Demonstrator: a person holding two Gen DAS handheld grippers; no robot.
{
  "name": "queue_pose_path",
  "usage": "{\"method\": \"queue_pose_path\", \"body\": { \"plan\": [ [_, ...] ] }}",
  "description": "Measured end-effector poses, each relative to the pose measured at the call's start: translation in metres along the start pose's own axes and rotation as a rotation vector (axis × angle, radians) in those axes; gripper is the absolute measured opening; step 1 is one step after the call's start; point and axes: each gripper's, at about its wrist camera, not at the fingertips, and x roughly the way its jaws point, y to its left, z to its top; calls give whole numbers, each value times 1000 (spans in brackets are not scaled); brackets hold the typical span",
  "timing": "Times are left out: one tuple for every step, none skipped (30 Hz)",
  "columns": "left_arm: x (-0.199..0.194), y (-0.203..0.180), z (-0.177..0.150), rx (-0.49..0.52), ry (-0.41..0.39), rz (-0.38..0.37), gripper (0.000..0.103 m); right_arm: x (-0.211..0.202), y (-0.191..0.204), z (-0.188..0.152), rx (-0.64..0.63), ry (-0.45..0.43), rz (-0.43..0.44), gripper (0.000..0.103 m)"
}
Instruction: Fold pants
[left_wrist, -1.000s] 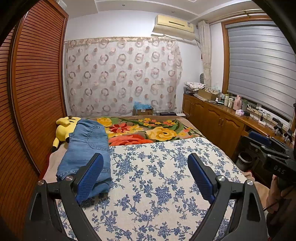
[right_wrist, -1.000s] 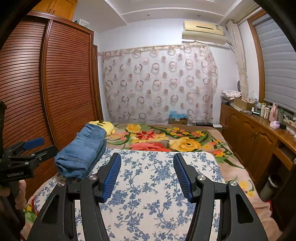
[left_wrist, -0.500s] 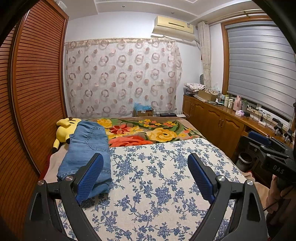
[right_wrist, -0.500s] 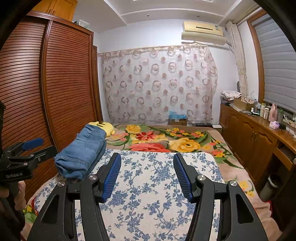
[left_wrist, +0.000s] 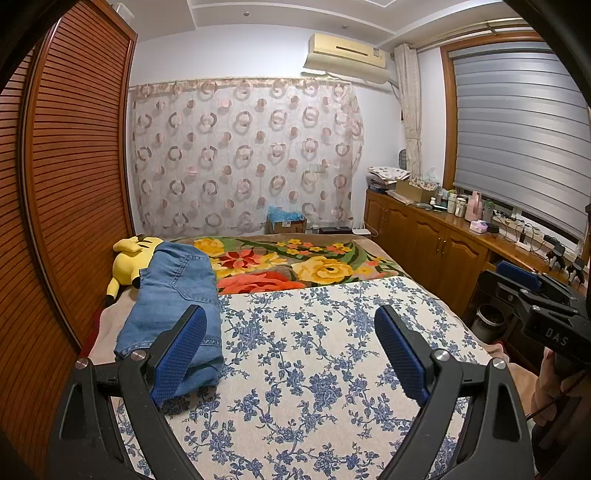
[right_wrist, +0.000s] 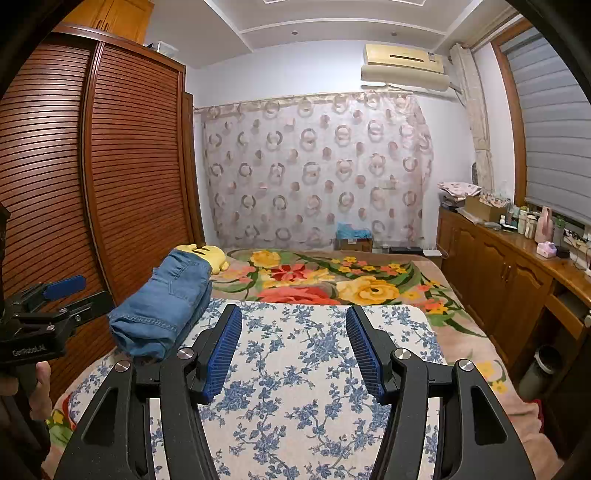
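Blue denim pants (left_wrist: 173, 306) lie folded into a thick stack on the left side of the bed, also visible in the right wrist view as pants (right_wrist: 162, 306). My left gripper (left_wrist: 290, 354) stands open over the blue-flowered cloth (left_wrist: 314, 369), its left pad just in front of the pants' near edge, not touching them. My right gripper (right_wrist: 293, 347) is open with nothing between its pads, to the right of the pants. Each gripper shows at the edge of the other's view, held by a hand.
A yellow plush toy (left_wrist: 133, 254) lies behind the pants against the brown slatted wardrobe (left_wrist: 66, 203). A bright flower blanket (left_wrist: 295, 262) covers the far bed. Wooden cabinets (left_wrist: 424, 243) with bottles line the right wall; a bin (left_wrist: 489, 319) stands on the floor.
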Motion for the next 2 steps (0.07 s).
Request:
{"method": "queue_pose_path", "body": {
  "plan": [
    [0,0,0,0,0,0,93,0,0,0,0,0,0,61],
    [0,0,0,-1,-1,0,93,0,-1,-1,1,-1,0,61]
  ]
}}
